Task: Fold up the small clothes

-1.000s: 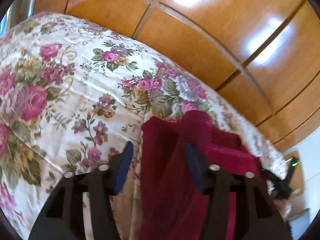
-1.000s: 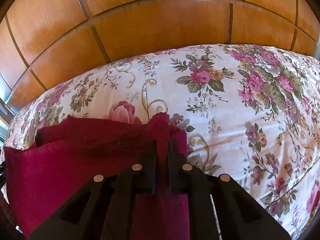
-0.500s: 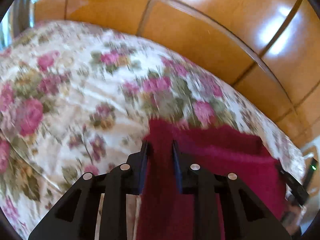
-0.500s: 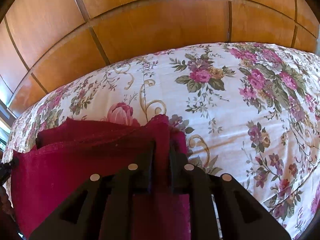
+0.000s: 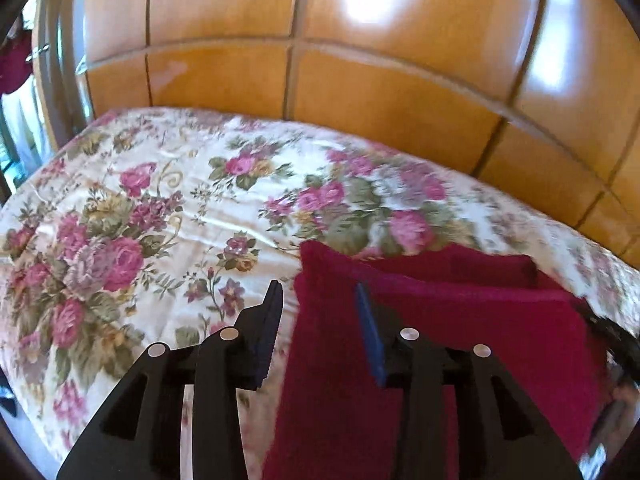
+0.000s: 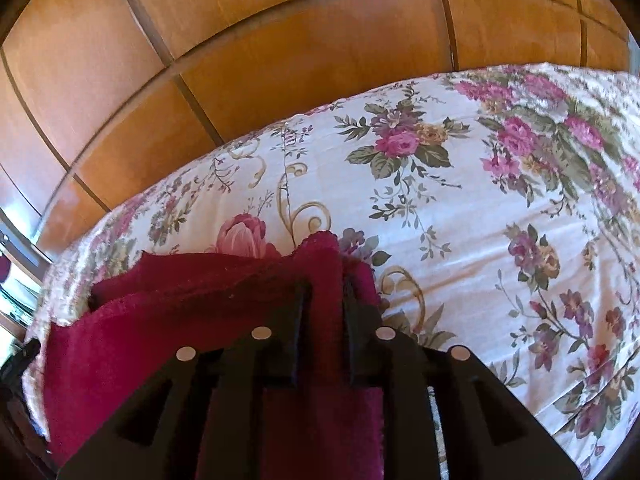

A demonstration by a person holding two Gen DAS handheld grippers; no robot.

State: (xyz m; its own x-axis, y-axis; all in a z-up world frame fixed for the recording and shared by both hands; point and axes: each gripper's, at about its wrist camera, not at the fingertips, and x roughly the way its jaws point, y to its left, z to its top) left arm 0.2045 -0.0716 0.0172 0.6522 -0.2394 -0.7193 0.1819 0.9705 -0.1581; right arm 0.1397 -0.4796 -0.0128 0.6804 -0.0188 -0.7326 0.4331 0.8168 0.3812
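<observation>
The left tool (image 5: pixel 320 304) stands with its jaws apart, having just been opening; the left edge of the dark red cloth (image 5: pixel 460 320) lies in the gap between them, the right pad over the fabric and the left pad over the bedspread, and neither pad presses on it. The right tool (image 6: pixel 322 304) has also just been opening its jaws, which now stand a little apart with the raised right-hand corner of the same cloth (image 6: pixel 180 320) between them; whether the pads still pinch that corner cannot be told from the right wrist view.

The cloth lies folded on the bed, near its close edge, spread between the two tools. Its long axis runs across the bed from one tool to the other, with a second layer showing behind the front fold. No label, brand or writing can be read on it.

Under it is a cream bedspread (image 5: pixel 180 208) printed with pink roses and green leaves. Beyond the bed rises glossy wooden panelling (image 6: pixel 280 60) divided by dark grooves.
</observation>
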